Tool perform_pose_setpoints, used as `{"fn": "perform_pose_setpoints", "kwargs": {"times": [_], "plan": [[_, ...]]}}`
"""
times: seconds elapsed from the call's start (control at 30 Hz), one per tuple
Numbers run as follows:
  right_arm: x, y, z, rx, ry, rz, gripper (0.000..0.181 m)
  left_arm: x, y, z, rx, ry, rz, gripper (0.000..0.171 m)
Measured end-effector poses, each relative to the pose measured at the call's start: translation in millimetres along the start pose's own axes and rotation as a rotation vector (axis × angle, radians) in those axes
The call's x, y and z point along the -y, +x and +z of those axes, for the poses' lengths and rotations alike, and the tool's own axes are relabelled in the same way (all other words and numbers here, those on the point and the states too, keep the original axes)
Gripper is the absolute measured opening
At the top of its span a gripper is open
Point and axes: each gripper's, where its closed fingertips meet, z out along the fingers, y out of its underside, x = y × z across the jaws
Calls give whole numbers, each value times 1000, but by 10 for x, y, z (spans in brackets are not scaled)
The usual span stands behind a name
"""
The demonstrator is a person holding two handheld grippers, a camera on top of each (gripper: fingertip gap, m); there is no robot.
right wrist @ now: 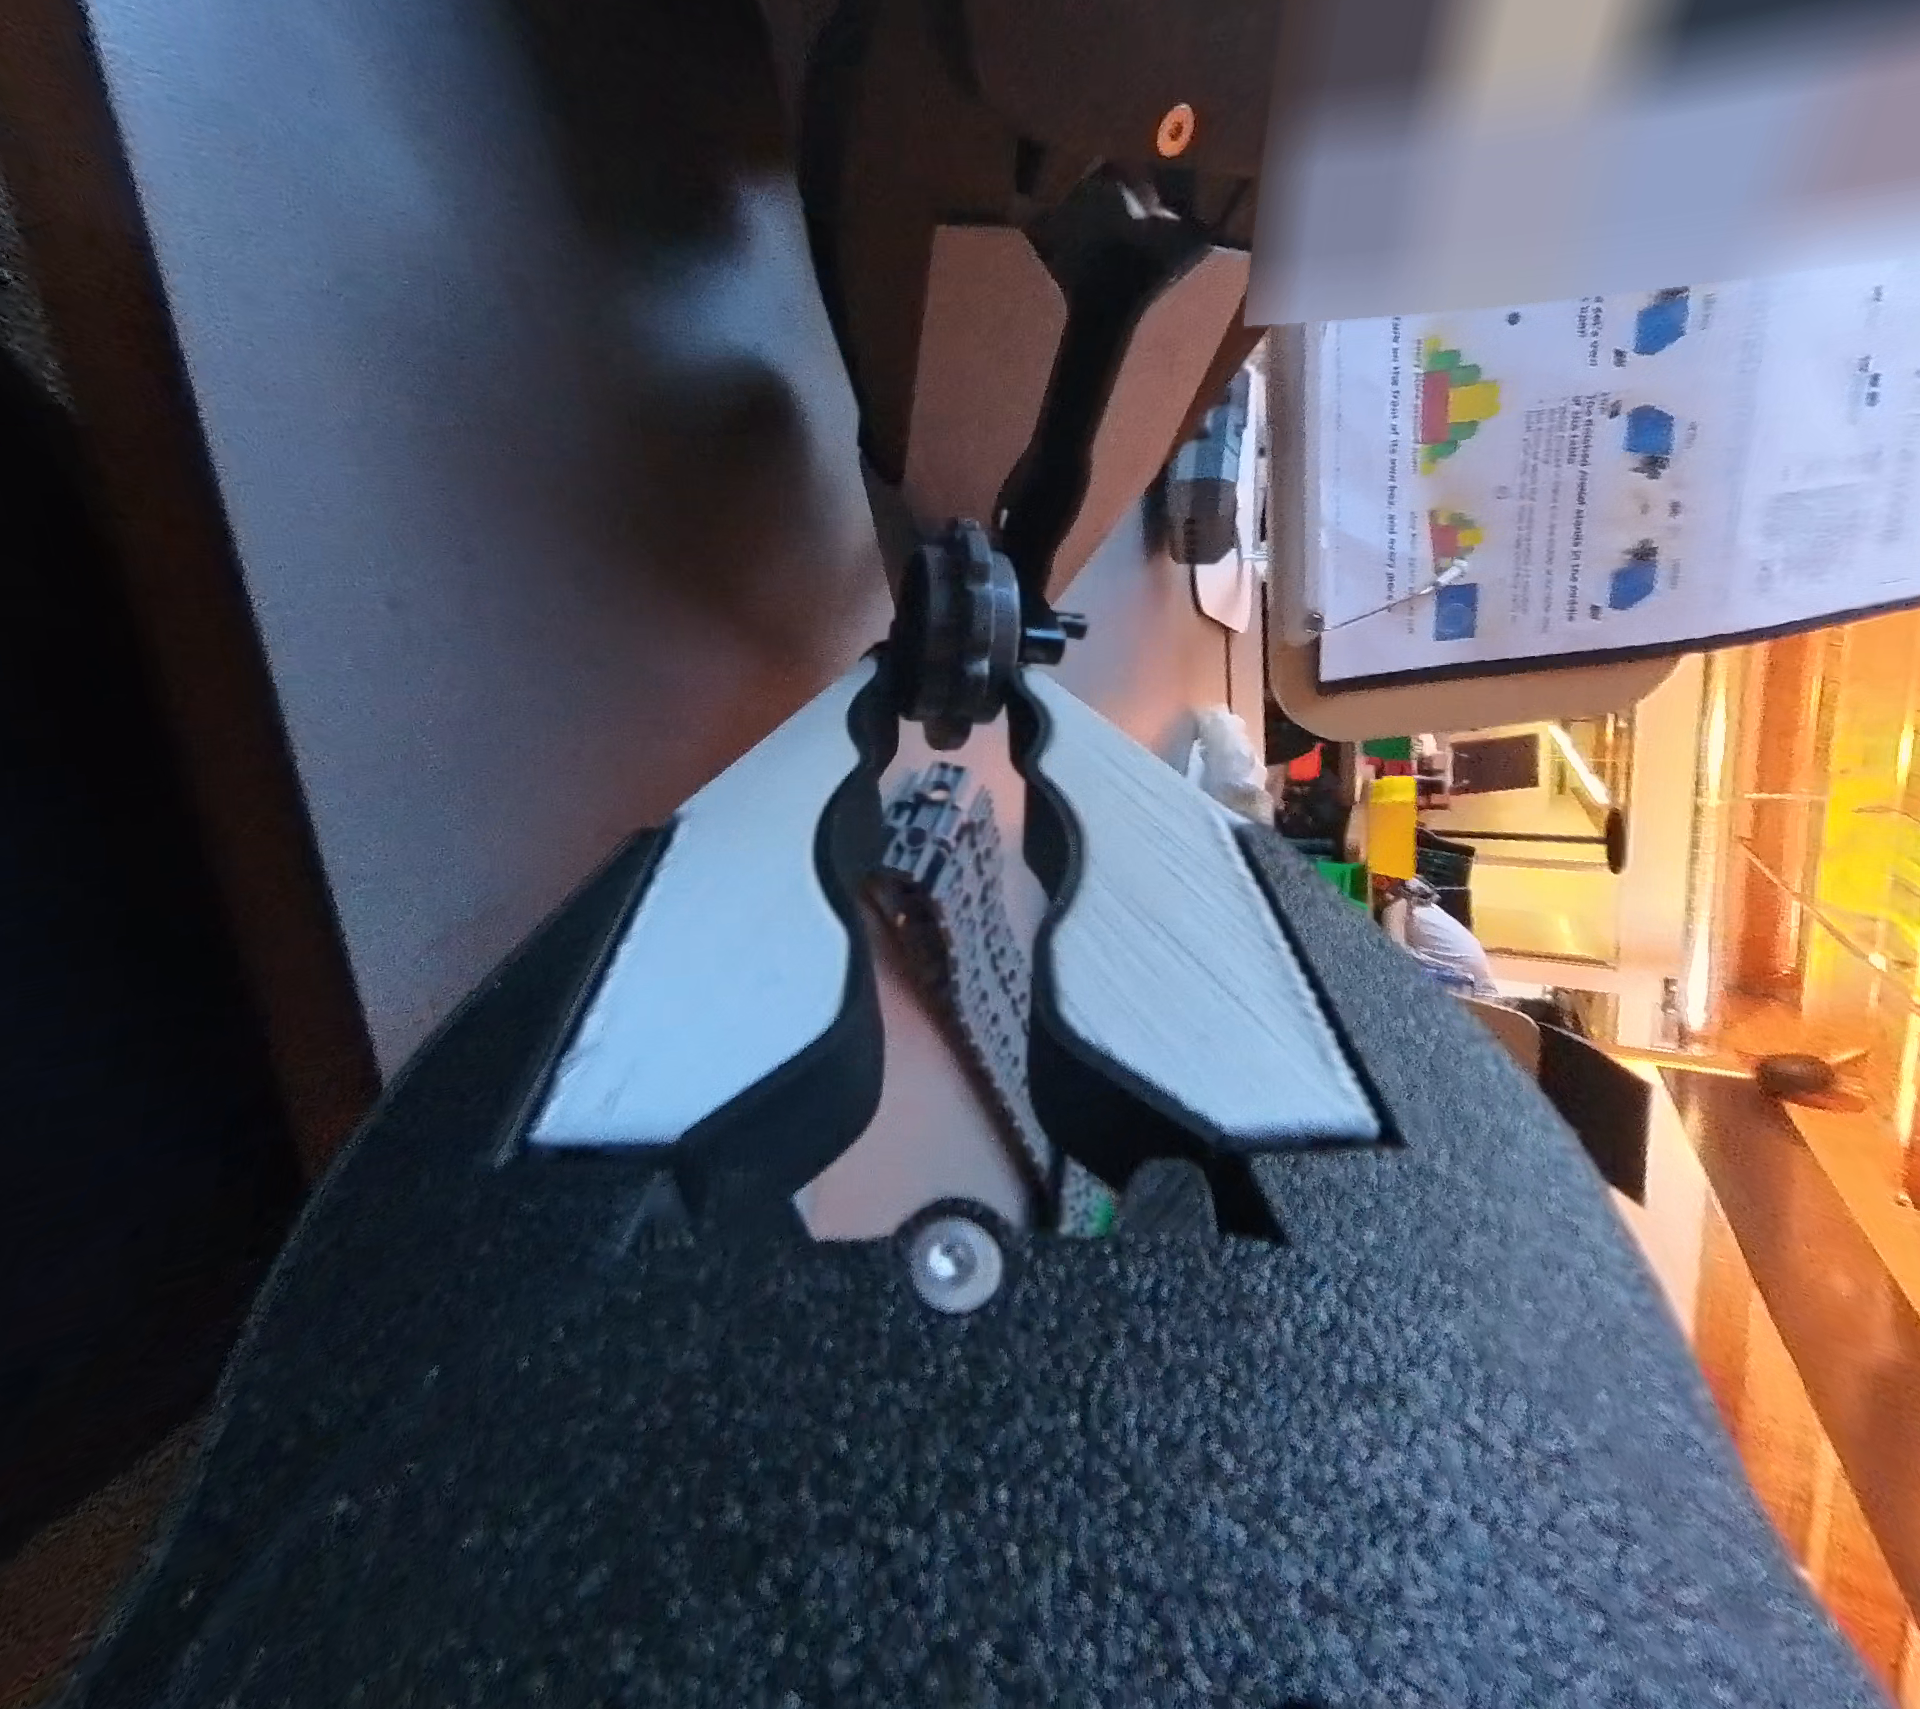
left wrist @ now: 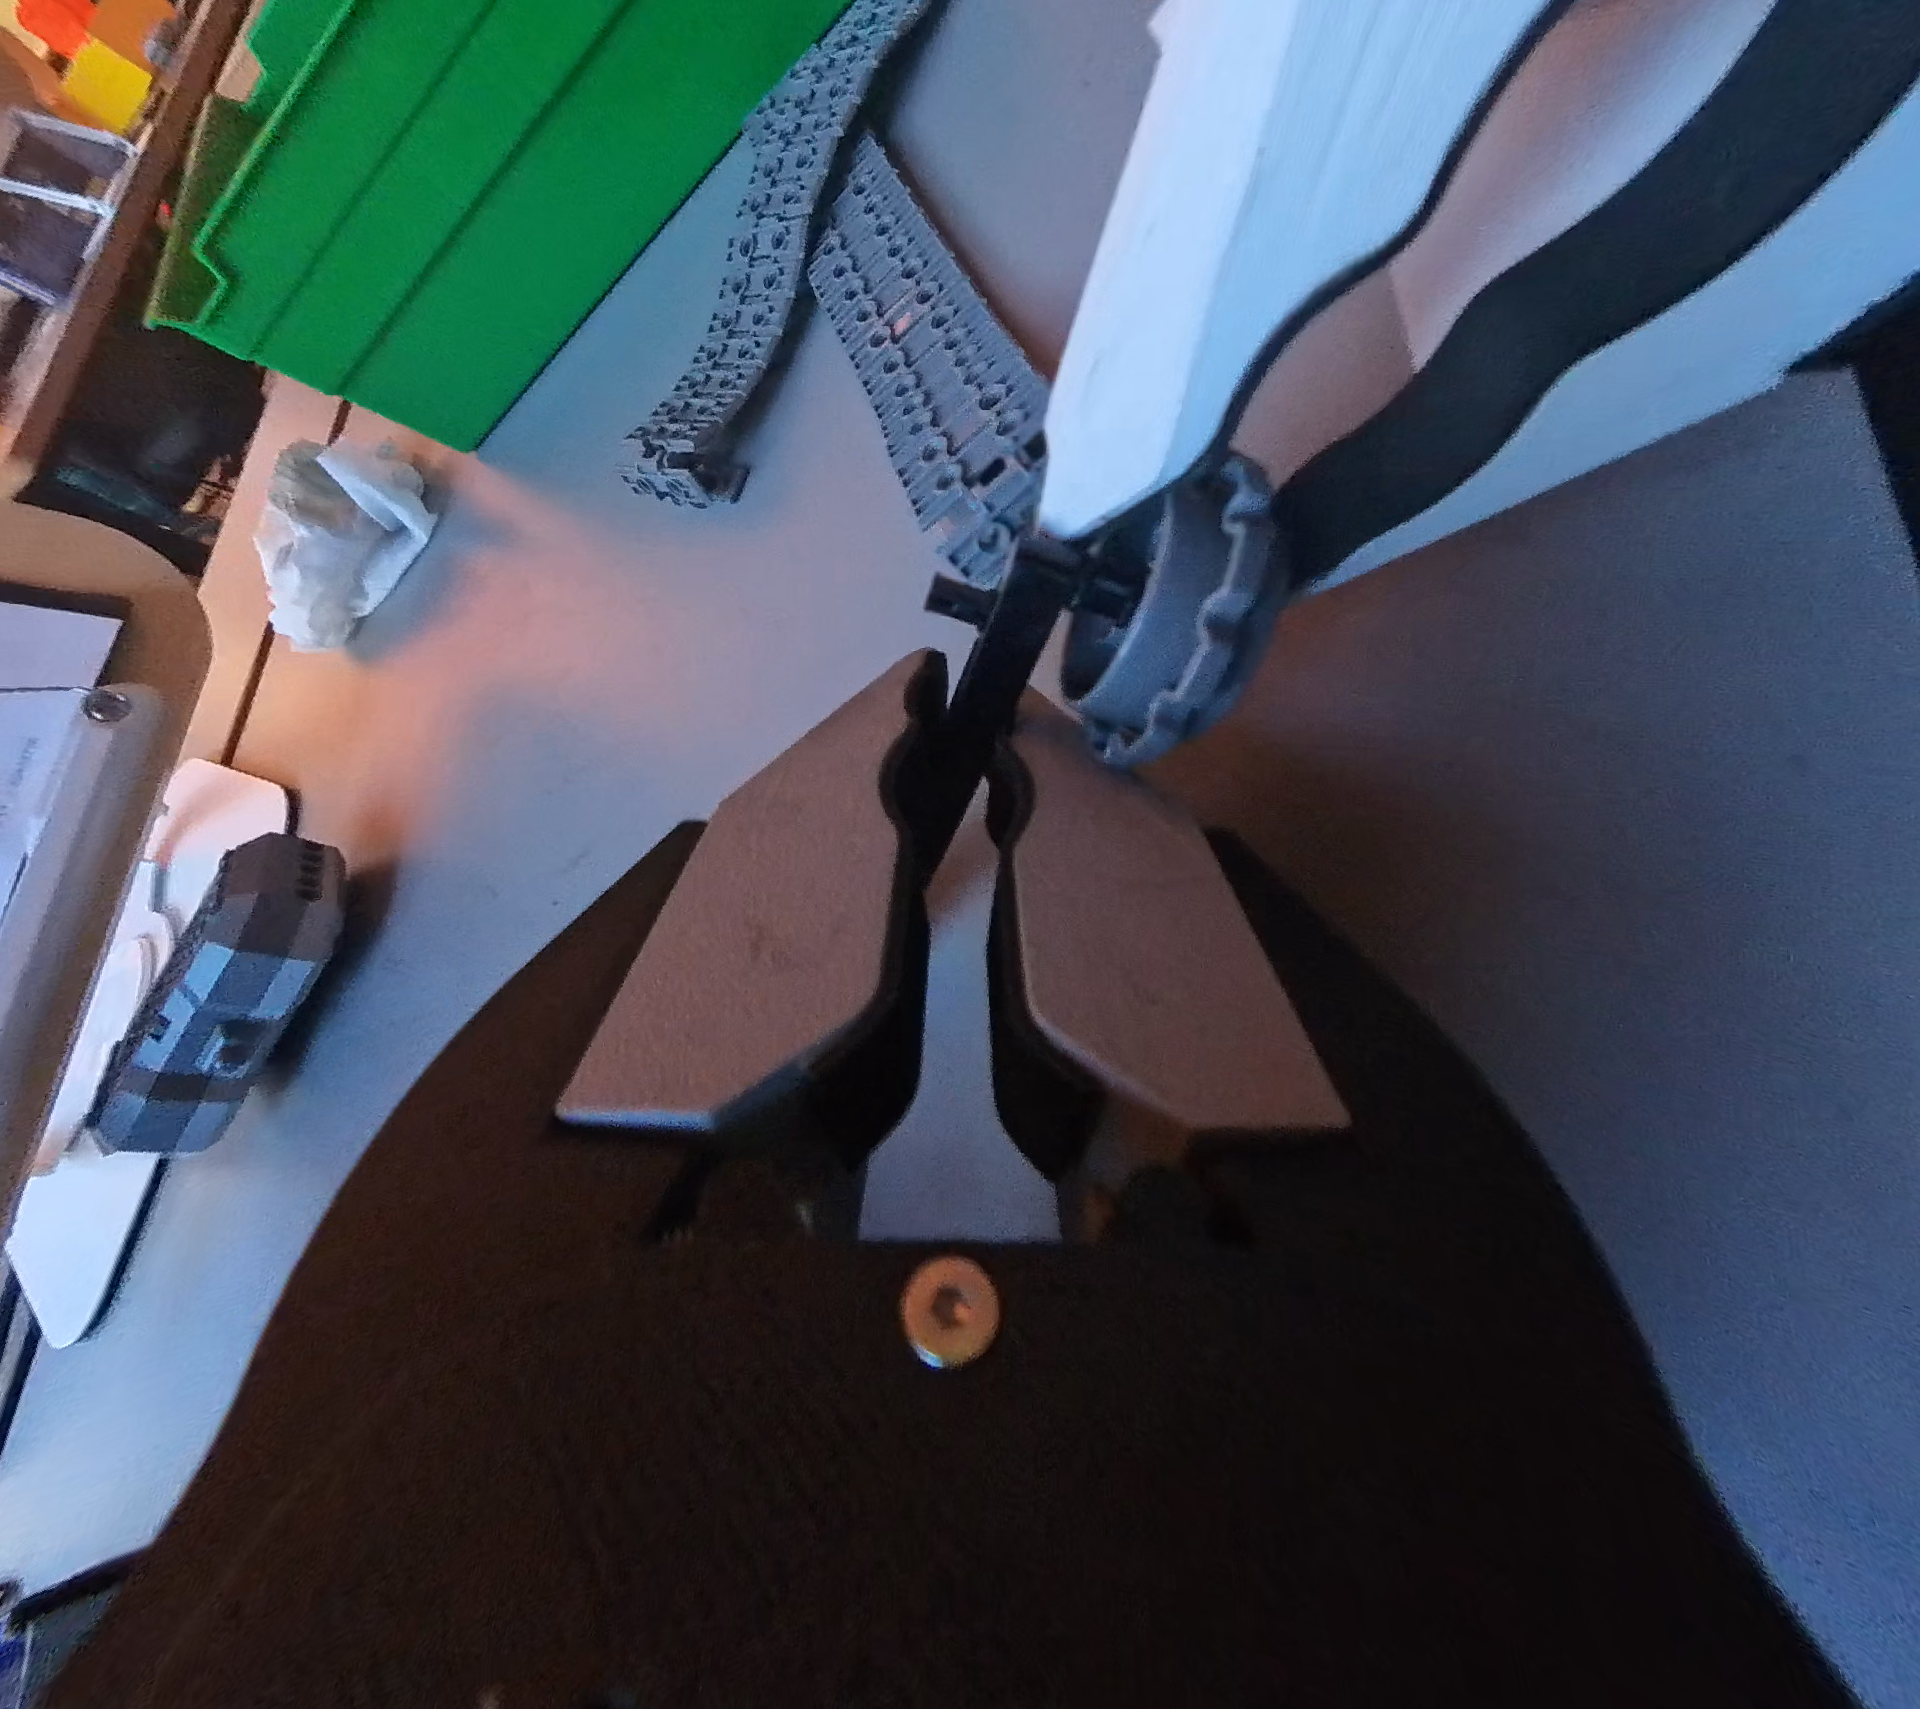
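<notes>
left gripper [left wrist: 961, 760]: pinched tight on a black beam [left wrist: 987, 683] at 12 o'clock
right gripper [right wrist: 951, 693]: clamped on the toothed wheel [right wrist: 951, 631] pinned to that beam
risk: probably the wheel twisting off, since both grips are thin
surface: pale table [left wrist: 582, 620], grey track links [left wrist: 790, 205] toward 11
room: cluttered workshop, green bin [left wrist: 540, 101] at 10
</notes>
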Motion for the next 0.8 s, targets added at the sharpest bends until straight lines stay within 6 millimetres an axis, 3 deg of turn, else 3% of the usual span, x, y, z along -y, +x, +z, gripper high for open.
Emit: {"fn": "perform_pose_setpoints", "kwargs": {"times": [0.1,0.27,0.57,0.67,0.8], "plan": [[32,3,-100,-11,59,-40,17,-5,13,12,-11,-4,3,5],[115,-21,-215,101,149,56,19,-7,40,26,-7,-10,40,5],[102,-166,85,157,102,24,20,-80,63,62,1,-70,64,6],[102,-136,97,139,89,73,18,-74,32,55,-24,-58,5,6],[104,-207,71,146,103,55,11,-71,81,73,-26,-57,60,7]]}}
